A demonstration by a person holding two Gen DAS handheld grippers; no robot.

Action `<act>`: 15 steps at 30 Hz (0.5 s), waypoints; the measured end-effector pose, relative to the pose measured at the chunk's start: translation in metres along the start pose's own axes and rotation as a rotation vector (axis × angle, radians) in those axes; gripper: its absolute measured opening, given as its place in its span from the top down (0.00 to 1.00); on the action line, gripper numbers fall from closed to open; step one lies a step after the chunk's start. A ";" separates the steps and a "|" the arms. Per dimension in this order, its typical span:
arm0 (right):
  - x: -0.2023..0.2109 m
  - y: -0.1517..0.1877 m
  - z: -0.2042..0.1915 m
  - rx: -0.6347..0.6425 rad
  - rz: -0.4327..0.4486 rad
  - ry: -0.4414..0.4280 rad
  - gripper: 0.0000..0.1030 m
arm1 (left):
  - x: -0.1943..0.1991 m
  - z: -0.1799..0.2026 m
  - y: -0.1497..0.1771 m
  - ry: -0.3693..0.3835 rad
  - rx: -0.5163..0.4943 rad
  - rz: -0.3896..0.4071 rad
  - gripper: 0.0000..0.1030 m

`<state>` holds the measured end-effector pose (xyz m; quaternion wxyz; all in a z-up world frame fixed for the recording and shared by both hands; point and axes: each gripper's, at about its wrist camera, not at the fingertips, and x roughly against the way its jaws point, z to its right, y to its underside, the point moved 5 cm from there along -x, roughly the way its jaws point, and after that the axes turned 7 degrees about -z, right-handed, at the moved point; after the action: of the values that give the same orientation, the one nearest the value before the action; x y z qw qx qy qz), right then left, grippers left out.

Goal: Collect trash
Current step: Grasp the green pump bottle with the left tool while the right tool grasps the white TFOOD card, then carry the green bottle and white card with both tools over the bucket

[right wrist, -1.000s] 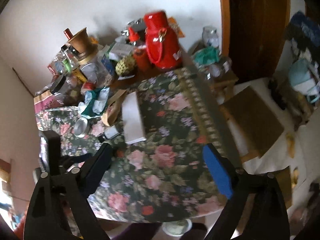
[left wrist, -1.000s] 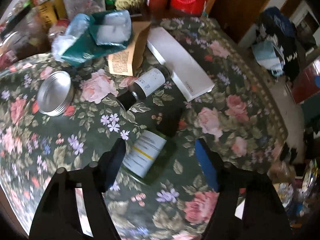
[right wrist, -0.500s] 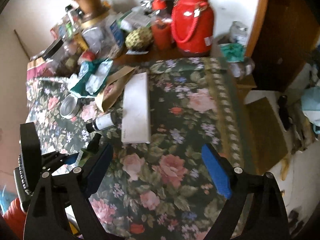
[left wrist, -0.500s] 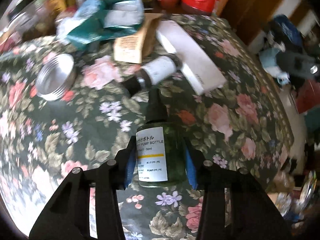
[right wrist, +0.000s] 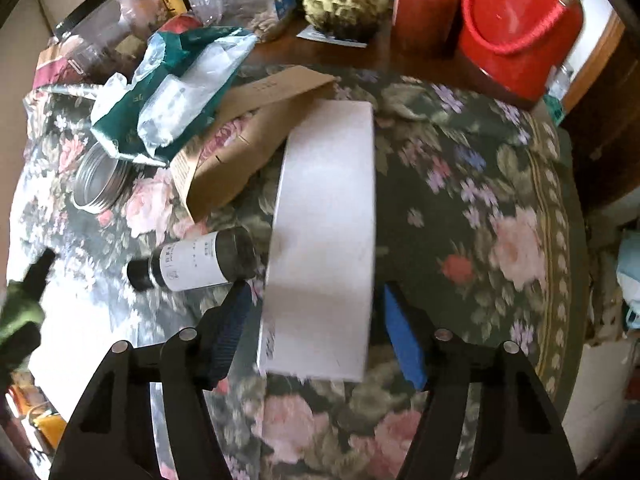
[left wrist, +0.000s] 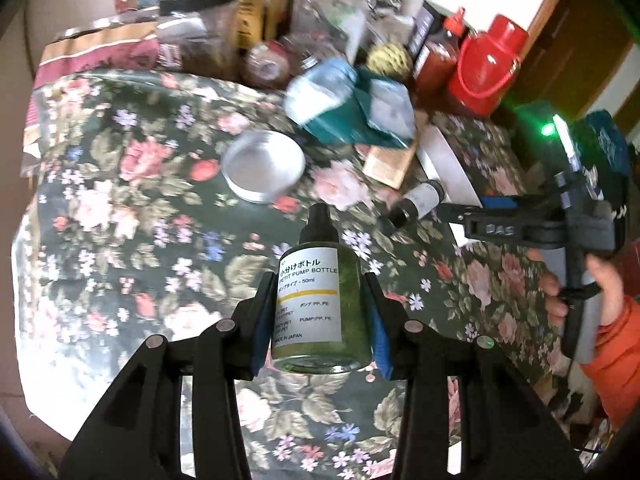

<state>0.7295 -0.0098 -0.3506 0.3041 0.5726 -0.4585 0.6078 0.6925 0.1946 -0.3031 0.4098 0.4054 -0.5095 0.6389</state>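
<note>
partly blurred white box (right wrist: 324,240) between fingers (right wrist: 394,328)

Both wrist cameras look steeply down at close range over a floral tablecloth (left wrist: 120,208), sharing the silver tin lid (left wrist: 262,170) and white box (right wrist: 324,232).

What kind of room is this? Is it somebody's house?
Probably a home, maybe a dining corner: a flowery tablecloth, a red thermos, sauce bottles and jars crowded against the wall, a wooden door nearby.

Green bottle (left wrist: 320,304), white label: "PETIT PUMP BOTTLE", "50ml", "PUMP:PP, PE", "MADE IN JAPAN", plus Japanese characters. Right tongs (left wrist: 460,210) body: "DAS". Other print illegible.
</note>
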 end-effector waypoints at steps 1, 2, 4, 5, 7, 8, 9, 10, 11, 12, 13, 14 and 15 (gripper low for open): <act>0.000 -0.002 -0.003 0.019 0.019 0.027 0.46 | 0.002 -0.001 0.000 -0.002 0.006 0.006 0.60; 0.001 -0.004 -0.005 0.024 0.029 0.020 0.50 | 0.005 -0.003 0.000 -0.003 0.010 0.012 0.60; 0.002 -0.004 -0.006 0.007 0.034 0.018 0.51 | 0.010 -0.004 -0.002 -0.004 0.017 0.026 0.60; 0.003 -0.003 -0.005 0.002 0.036 0.017 0.51 | 0.013 -0.004 -0.002 -0.003 0.021 0.034 0.60; 0.004 0.000 -0.003 -0.009 0.026 0.006 0.52 | 0.017 0.000 -0.004 0.009 0.025 0.041 0.60; 0.006 0.004 -0.001 -0.014 0.018 -0.010 0.52 | 0.016 0.002 -0.009 0.016 0.025 0.042 0.60; 0.010 0.010 0.000 -0.017 0.019 -0.015 0.52 | 0.018 0.004 -0.010 0.022 0.025 0.045 0.60; 0.014 0.016 0.004 -0.017 0.023 -0.005 0.52 | 0.020 0.007 -0.012 0.025 0.022 0.050 0.60; 0.018 0.022 0.007 -0.017 0.027 0.005 0.52 | 0.022 0.010 -0.013 0.027 0.019 0.054 0.60; 0.024 0.028 0.009 -0.020 0.030 0.009 0.53 | 0.025 0.015 -0.014 0.031 0.014 0.061 0.60; 0.029 0.033 0.012 -0.025 0.033 0.005 0.53 | 0.028 0.018 -0.015 0.036 0.010 0.068 0.60; 0.037 0.039 0.016 -0.035 0.039 0.002 0.53 | 0.032 0.021 -0.015 0.039 0.006 0.077 0.60; 0.042 0.043 0.018 -0.039 0.045 0.002 0.53 | 0.038 0.027 -0.015 0.044 0.000 0.091 0.60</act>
<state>0.6917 -0.0501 -0.3203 0.3019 0.5553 -0.4828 0.6061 0.6967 0.1744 -0.2586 0.3911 0.3677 -0.5182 0.6658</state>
